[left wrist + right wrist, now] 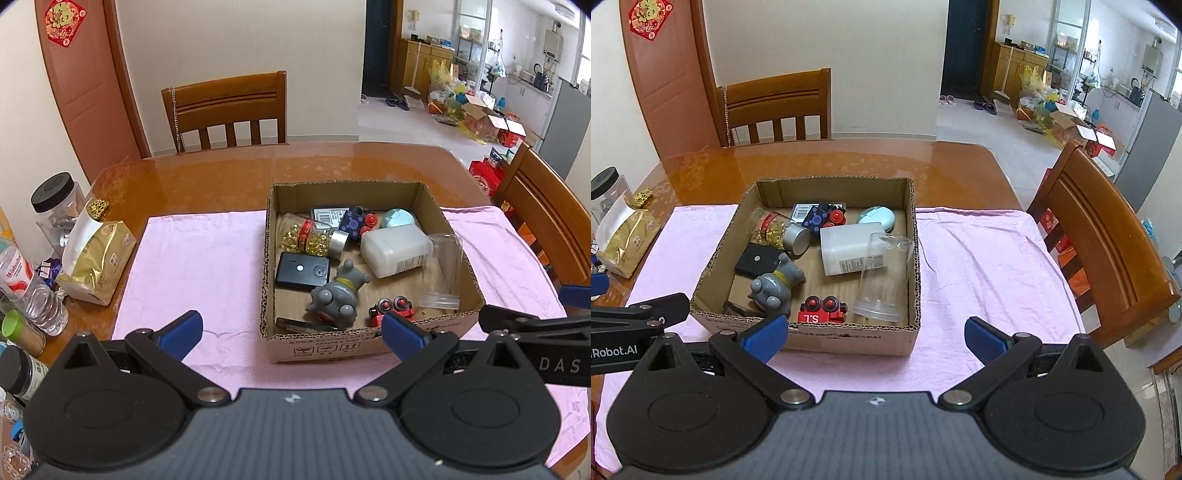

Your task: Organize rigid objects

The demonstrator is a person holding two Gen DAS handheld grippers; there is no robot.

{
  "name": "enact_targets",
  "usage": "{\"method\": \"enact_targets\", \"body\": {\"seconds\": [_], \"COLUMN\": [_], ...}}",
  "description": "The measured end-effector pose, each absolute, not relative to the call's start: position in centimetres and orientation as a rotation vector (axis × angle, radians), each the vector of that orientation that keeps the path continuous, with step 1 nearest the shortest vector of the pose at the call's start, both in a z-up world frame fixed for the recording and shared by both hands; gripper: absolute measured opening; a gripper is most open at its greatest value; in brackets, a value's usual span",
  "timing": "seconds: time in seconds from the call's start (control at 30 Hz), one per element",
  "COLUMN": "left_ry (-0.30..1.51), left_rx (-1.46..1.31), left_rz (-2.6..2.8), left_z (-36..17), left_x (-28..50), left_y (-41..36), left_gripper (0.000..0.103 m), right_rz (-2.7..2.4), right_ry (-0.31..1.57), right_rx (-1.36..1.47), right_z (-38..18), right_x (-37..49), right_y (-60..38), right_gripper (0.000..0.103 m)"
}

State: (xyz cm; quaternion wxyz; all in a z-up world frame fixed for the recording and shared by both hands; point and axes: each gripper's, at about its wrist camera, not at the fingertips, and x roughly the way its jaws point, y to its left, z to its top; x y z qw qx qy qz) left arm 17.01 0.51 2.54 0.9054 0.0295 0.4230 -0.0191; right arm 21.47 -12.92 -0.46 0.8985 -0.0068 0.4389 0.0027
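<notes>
Landmark: the open cardboard box [849,338] standing on the pink cloth [979,258] that covers the wooden table [831,158].

Gripper state: the left gripper [291,330] and right gripper [875,338] both hang just short of the box's near wall. Each has its jaws spread wide and grips nothing.

Location of task items: all lie loose inside the box.
- Near wall: a red toy vehicle [822,312], a grey rhino-like figure [774,288], and a clear plastic cup [882,275] on its side against the right wall.
- Middle: a white plastic bottle [849,249] lying flat and a black flat device [757,260].
- Far side: a jar of golden capsules [775,230] on its side, a dark blue toy with red wheels [827,218], a pale blue rounded case [877,218] and a black barcoded pack [803,210].

Step in hand, by judgement: nothing lies on the cloth outside the box, so either gathering is finished or removal and sorting has not begun; the task line does not settle which. A next move would call for one gripper to clear the near wall and descend onto an uppermost item, the cup or figure being most accessible.

Obscured: a dark flat object [295,325] under the figure at the near-left corner cannot be identified. The labels are unreadable. The person is out of view.
</notes>
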Motion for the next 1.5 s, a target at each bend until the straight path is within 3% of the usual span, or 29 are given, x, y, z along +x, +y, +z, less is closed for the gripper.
{"method": "enact_targets", "body": {"seconds": [1.5], "left_ry": [0.879], "left_rx": [0.087], "left_rz": [-0.015], "left_z": [2.59], "left_x": [17.12], "left_y": [0.12], "left_gripper": [0.102], "right_rz": [0.003], "right_ry": [0.908], "right_rx": [-0.016], "right_z": [-0.40], "right_x": [21.61], "right_y": [-12.82], "right_gripper": [0.103]}}
